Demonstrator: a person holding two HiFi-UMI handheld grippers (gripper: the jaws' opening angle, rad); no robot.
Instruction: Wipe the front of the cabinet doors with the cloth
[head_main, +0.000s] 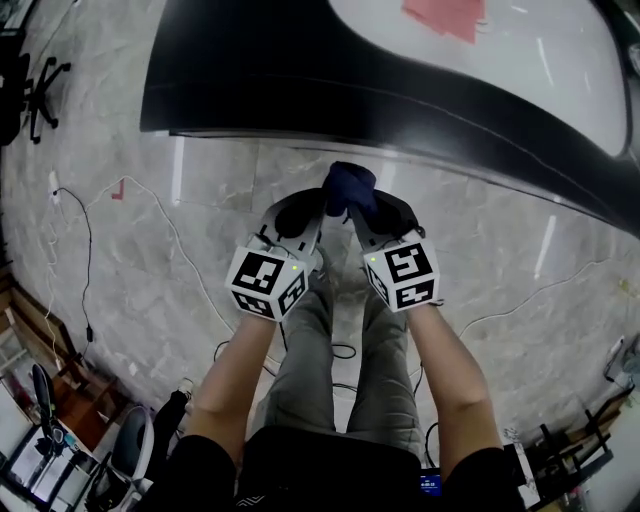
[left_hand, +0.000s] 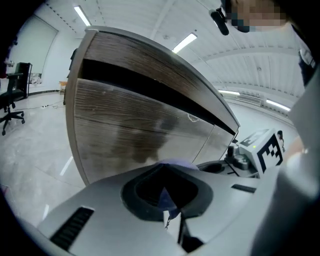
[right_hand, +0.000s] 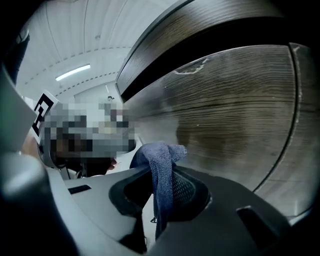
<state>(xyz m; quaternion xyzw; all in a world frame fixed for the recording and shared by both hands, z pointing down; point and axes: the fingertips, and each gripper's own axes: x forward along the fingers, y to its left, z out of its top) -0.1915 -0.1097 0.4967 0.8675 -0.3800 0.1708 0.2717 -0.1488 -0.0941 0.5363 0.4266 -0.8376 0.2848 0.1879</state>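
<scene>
Dark-blue cloth (head_main: 350, 188) is held up between the two tools, near the wood-grain cabinet doors (right_hand: 235, 110) – contact w/ the door front can't be told. R gripper (right_hand: 160, 200) is clamped on the cloth: fabric is pinched between the jaws, bunched above them, w/ a tail hanging below. L gripper (left_hand: 167, 200) is closed too – a small blue fold of the cloth is caught between its jaws. Both are held side by side, close together, over the marble floor (head_main: 180, 250).
</scene>
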